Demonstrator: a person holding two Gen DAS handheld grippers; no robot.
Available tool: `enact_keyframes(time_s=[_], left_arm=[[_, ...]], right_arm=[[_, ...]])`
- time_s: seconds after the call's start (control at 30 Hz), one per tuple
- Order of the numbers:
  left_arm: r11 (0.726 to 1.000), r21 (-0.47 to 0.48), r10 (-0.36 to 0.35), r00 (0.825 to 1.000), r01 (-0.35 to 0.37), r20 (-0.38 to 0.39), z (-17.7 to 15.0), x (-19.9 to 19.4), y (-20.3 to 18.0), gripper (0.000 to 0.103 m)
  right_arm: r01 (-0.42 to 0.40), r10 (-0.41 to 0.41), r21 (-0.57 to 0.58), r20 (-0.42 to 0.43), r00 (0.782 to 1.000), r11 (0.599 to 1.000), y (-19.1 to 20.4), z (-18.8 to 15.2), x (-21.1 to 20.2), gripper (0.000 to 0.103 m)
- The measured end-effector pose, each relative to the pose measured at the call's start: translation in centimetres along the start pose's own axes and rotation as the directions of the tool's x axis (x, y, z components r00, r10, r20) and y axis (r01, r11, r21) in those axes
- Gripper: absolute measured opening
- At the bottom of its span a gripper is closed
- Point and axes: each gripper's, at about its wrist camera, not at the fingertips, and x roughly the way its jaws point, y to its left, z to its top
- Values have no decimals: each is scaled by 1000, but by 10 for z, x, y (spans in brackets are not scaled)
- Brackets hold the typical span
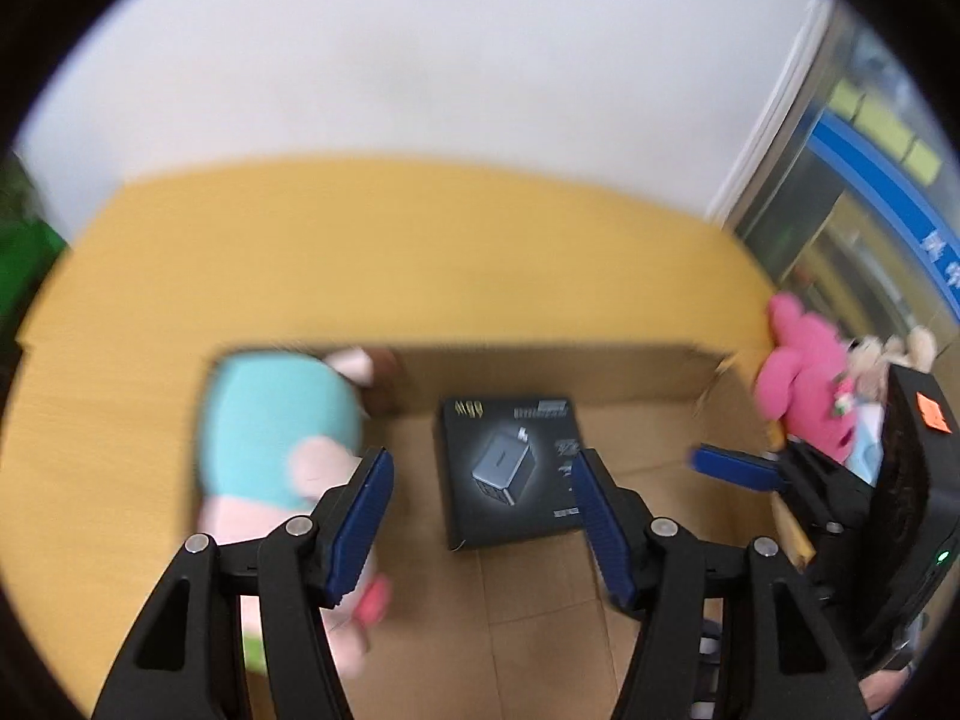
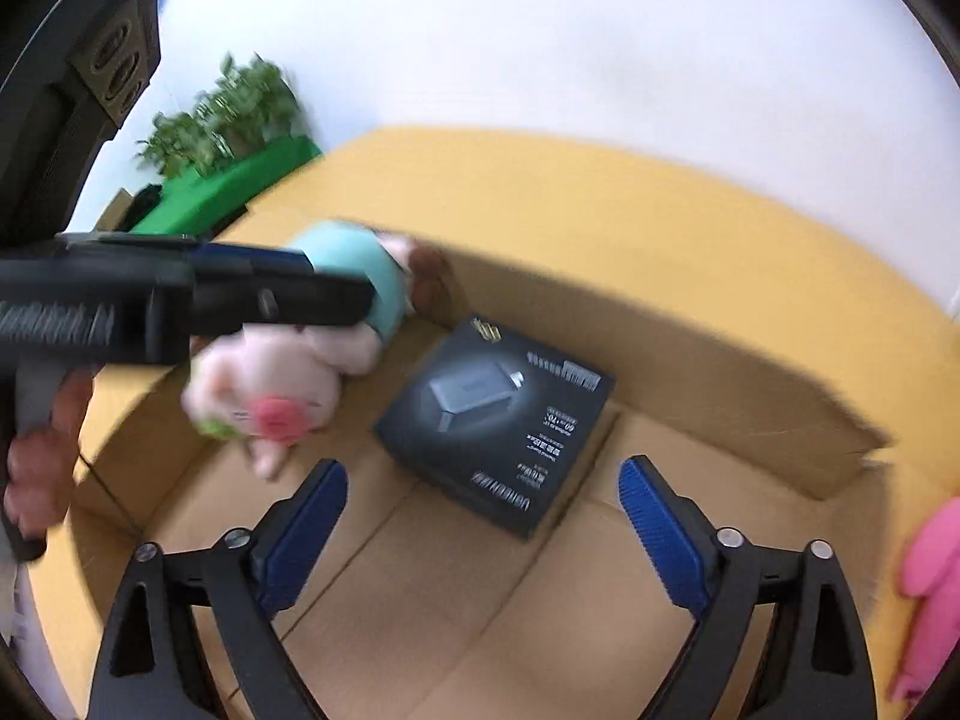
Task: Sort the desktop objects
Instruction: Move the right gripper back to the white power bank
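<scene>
An open cardboard box (image 1: 540, 372) sits on the yellow table (image 1: 360, 252). On its floor lies a black charger package (image 1: 510, 468), flat and face up. A pink pig plush in a teal dress (image 1: 276, 432) lies in the box's left corner. My left gripper (image 1: 480, 516) hangs open over the box floor with nothing between its pads; the pig lies just outside its left finger. My right gripper (image 2: 480, 516) is open wide above the floor, the charger package (image 2: 498, 420) just ahead of it. The left gripper (image 2: 336, 282) reaches over the pig (image 2: 270, 384), seen side-on.
A bright pink plush (image 1: 804, 384) and a beige one (image 1: 888, 360) lie outside the box's right wall; the pink plush (image 2: 930, 588) shows again. A green planter with plants (image 2: 228, 180) stands beyond the table's left end. A hand (image 2: 42, 468) holds the left gripper's handle.
</scene>
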Motion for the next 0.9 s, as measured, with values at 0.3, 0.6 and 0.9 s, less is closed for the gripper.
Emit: enact_keyframes(time_s=[0.3, 0.6, 0.9], left_arm=[[995, 70, 31, 890, -71, 456, -95, -185, -18, 91], [984, -7, 166, 891, -180, 423, -177, -182, -23, 103], [981, -12, 185, 900, -196, 395, -213, -178, -27, 103]], right_arm=[[80, -83, 21, 339, 937, 997, 94, -45, -136, 103], [192, -218, 114, 291, 932, 975, 128, -130, -144, 103], [36, -62, 112, 245, 968, 993, 156, -165, -157, 103]])
